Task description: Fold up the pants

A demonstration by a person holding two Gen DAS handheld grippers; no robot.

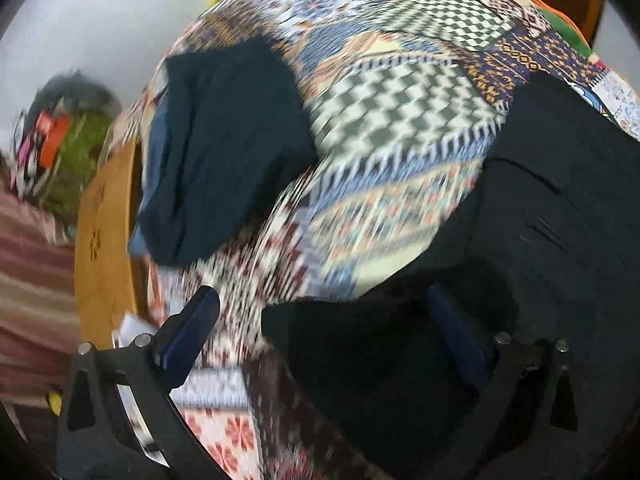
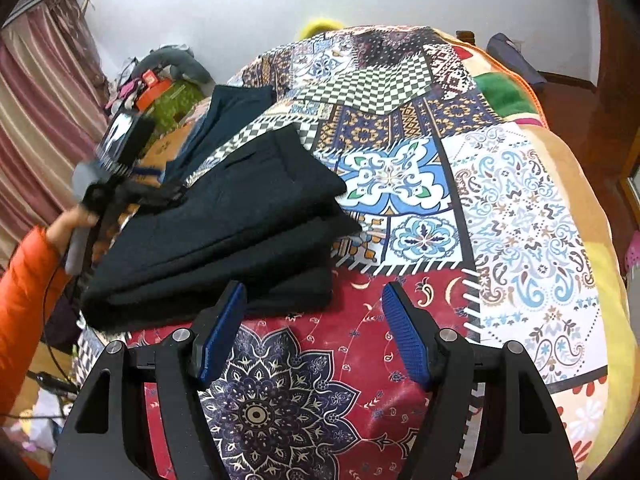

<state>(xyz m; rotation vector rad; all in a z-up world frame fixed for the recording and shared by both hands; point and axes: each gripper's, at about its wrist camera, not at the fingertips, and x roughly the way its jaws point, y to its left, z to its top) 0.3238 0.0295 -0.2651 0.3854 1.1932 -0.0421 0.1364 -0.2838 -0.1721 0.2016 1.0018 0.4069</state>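
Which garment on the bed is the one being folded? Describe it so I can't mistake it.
On the patchwork bedspread, look near its left edge, just ahead of the right gripper. The black pants lie folded in stacked layers; the dark teal garment behind them is further away and bluer.

No lettering, brand, number or sign can be read in either view: the orange box [image 2: 153, 87] among clutter at far left is too small, and the left-wrist view is blurred throughout.
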